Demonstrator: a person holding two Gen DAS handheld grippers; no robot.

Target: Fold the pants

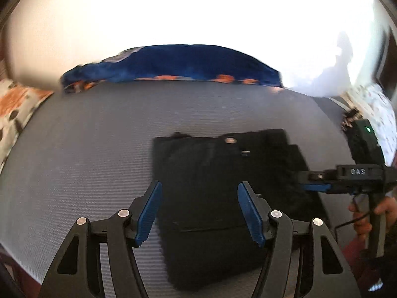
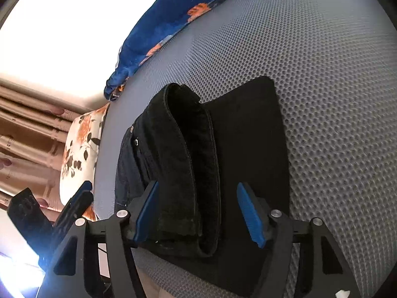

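Observation:
Black pants [image 1: 213, 188] lie folded into a compact rectangle on a grey textured mat [image 1: 99, 149]. My left gripper [image 1: 199, 211] is open and hovers over the near part of the pants, holding nothing. My right gripper [image 2: 197, 213] is open at the pants' edge, with a rolled fold of the black pants [image 2: 183, 164] rising between its blue pads [image 2: 248, 213]. The right gripper also shows in the left wrist view [image 1: 317, 181], at the right edge of the pants, held by a hand.
A blue blanket with orange flowers [image 1: 173, 64] lies along the mat's far edge. A white floral pillow [image 2: 79, 149] sits at the left. Beige curtains [image 2: 27, 134] hang beyond. The grey mat [image 2: 322, 99] stretches bare around the pants.

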